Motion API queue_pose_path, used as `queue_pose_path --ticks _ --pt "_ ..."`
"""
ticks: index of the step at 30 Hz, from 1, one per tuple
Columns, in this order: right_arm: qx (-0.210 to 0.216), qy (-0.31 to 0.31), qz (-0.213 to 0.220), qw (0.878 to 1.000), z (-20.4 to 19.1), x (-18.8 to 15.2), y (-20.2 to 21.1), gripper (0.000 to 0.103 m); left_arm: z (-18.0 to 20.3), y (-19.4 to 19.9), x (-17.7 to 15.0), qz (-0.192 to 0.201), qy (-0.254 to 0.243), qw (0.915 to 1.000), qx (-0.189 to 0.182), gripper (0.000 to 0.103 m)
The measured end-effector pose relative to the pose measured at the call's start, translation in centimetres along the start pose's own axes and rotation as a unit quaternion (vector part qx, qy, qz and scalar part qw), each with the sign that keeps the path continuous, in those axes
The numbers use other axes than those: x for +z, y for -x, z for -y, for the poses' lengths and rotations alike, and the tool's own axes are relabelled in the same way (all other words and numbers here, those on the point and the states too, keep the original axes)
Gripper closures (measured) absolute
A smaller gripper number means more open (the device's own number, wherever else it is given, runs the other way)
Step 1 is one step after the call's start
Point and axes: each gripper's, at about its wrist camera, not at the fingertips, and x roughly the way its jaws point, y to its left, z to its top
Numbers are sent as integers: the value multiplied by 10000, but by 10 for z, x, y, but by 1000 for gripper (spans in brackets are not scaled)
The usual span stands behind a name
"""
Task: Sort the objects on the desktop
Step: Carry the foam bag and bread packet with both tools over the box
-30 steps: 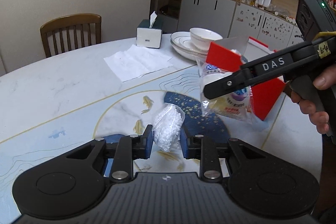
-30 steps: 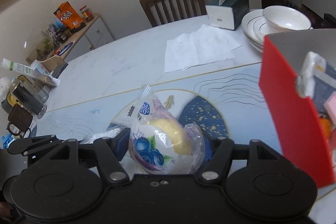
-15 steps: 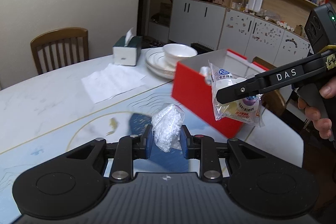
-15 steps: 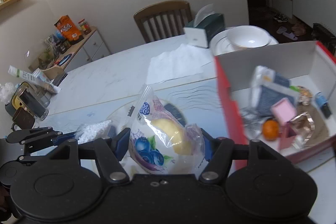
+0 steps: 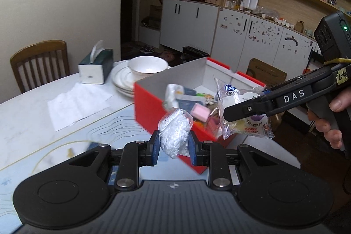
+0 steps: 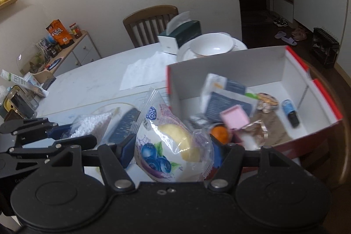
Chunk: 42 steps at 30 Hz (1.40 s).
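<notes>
Left claw (image 5: 173,144), low centre of its view, is clamped on a small clear bag of white pellets (image 5: 175,133). Right claw (image 6: 171,151) grips a puffy clear snack packet printed with blueberries (image 6: 169,146). Both hang near the red cardboard box with white lining (image 6: 291,71), right of centre. Slack plastic could slip, or drop outside the wall. The box contents are blurred.

A white china bowl (image 6: 210,45) sat on stacked white plates (image 5: 119,78) on the pale marble surface (image 5: 26,115), beside a dark green tissue box (image 5: 95,66) and a flat sheet of white paper (image 5: 76,105). A brown wooden chair (image 5: 38,64) stood behind, and white cabinets (image 5: 188,23) lined the far wall.
</notes>
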Motion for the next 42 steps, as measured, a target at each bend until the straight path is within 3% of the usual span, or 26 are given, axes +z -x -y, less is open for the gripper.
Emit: queue_pose_path --ticks 12,20,37,42 --pt "-167 292 -84 9994 67 18 11 37 50 -53 32 -81 -212 9997 -29 78" --pt "-281 397 -76 9988 100 34 -2 37 72 -92 49 -378 -493 9981 48 78" --pt "-528 700 -218 9959 134 56 -53 38 69 -169 60 -1062 -682 9916 272 78" --pt "-403 791 -348 9954 136 57 -71 38 68 -181 64 -1121 -725 9904 347 78"
